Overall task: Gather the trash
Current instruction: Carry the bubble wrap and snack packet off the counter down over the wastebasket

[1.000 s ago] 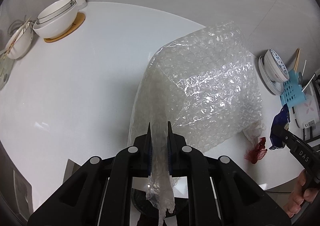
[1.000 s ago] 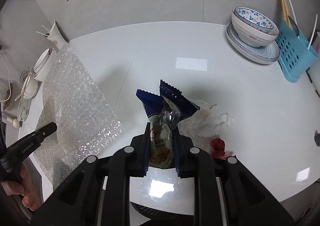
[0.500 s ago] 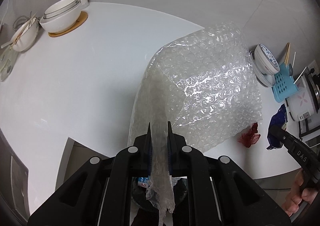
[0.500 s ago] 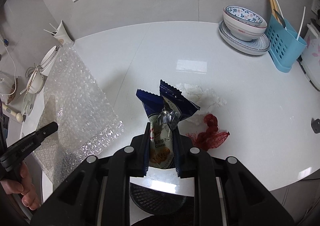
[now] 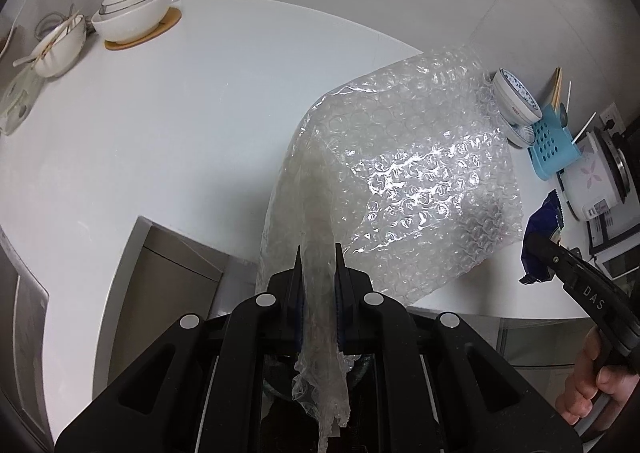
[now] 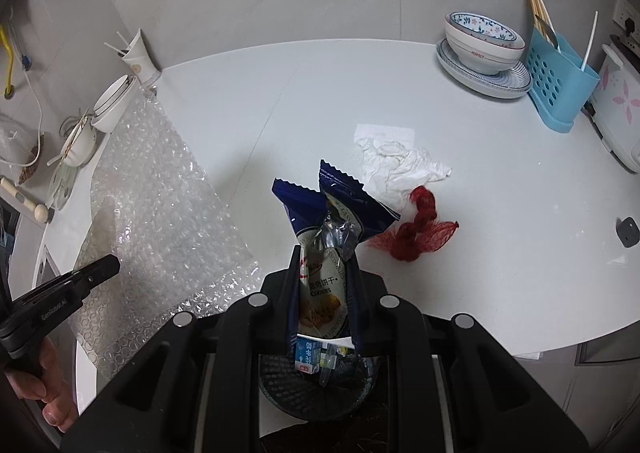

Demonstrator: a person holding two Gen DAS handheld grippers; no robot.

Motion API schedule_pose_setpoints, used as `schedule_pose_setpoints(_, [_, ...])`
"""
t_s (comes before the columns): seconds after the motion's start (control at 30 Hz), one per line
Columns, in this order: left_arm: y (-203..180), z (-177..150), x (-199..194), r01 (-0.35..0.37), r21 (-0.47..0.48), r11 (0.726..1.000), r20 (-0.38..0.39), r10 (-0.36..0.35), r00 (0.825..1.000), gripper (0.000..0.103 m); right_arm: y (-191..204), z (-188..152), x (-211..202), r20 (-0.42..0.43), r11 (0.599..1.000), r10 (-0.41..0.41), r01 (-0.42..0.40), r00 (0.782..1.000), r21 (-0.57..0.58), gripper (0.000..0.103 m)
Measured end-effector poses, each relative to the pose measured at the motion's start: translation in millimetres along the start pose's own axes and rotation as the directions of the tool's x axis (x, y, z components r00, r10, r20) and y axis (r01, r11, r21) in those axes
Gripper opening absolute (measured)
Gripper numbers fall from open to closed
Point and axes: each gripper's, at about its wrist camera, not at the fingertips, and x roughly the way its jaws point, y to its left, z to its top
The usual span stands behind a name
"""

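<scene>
Left wrist view: my left gripper (image 5: pixel 318 253) is clenched on a gathered corner of the bubble wrap (image 5: pixel 408 173). The sheet runs forward and to the right of the fingers, its far part draped over the edge of the white table (image 5: pixel 180 113), and a loose tail hangs back between the jaws. At the far right of the same view my right gripper (image 5: pixel 538 249) carries the cookie wrapper (image 5: pixel 544 221) level with the sheet's right edge.

Right wrist view: the bubble wrap (image 6: pixel 160 189) lies well to the left of my right gripper (image 6: pixel 324 257), which is clamped on the cookie wrapper (image 6: pixel 332 213). The wrapper's long axis runs straight along the fingers, its torn end pointing forward. Directly beneath and behind these fingers sits the dark mesh bin (image 6: pixel 316 385), a small carton already inside. Ahead and to the right, on the table (image 6: pixel 500 233), lie a crumpled tissue (image 6: pixel 400 163) and, just beside it, a red net bag (image 6: pixel 416 233).

I judge the bin to be the governing relation: it lies below the right gripper, nearer than to the left, so the wrapper should only need letting go, while the bubble wrap must be carried rightward first.
</scene>
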Motion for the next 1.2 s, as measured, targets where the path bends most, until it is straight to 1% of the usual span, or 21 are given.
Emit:
schedule_pose_setpoints(0.2, [10.3,-18.0,5.0,-0.004,0.004,1.0,-0.019,0.004,1.0,0.01,12.8,-23.3,-0.5,-0.014,0.999,0.019,-0.02,1.0,-0.035,0.018])
schedule_pose_setpoints(0.37, [23.9,-34.5,13.1,-0.008,-0.007,1.0,-0.05,0.008,0.999,0.01,17.9,-41.8,-0.1,-0.005,0.997,0.061,-0.061,0.998,-0.055,0.018])
schedule_pose_setpoints(0.47, [32.0,-42.7,17.4,-0.014,-0.015,1.0,-0.062,0.013,0.998,0.01,19.1,-49.9,1.1,-0.002,0.996,0.064,-0.064,0.998,-0.068,0.018])
schedule_pose_setpoints(0.67, [35.0,-59.2,26.3,-0.015,-0.025,1.0,-0.084,0.013,0.996,0.01,17.2,-71.6,8.5,-0.024,0.995,0.069,-0.071,0.997,-0.073,0.018])
schedule_pose_setpoints(1.0, [50.7,-106.1,45.2,-0.021,-0.026,0.999,-0.152,0.017,0.988,0.01,16.1,-107.6,33.1,-0.1,0.993,0.079,-0.087,0.992,-0.085,0.018])
schedule_pose_setpoints(1.1, [50.8,-115.9,53.8,0.003,-0.02,1.0,-0.157,-0.006,0.988,0.01,16.8,-115.6,42.8,-0.098,0.991,0.089,-0.098,0.991,-0.09,0.018])
schedule_pose_setpoints(1.2, [53.3,-124.1,67.2,0.0,-0.02,1.0,-0.18,-0.003,0.984,0.01,18.9,-125.1,56.8,-0.109,0.99,0.087,-0.098,0.99,-0.099,0.018])
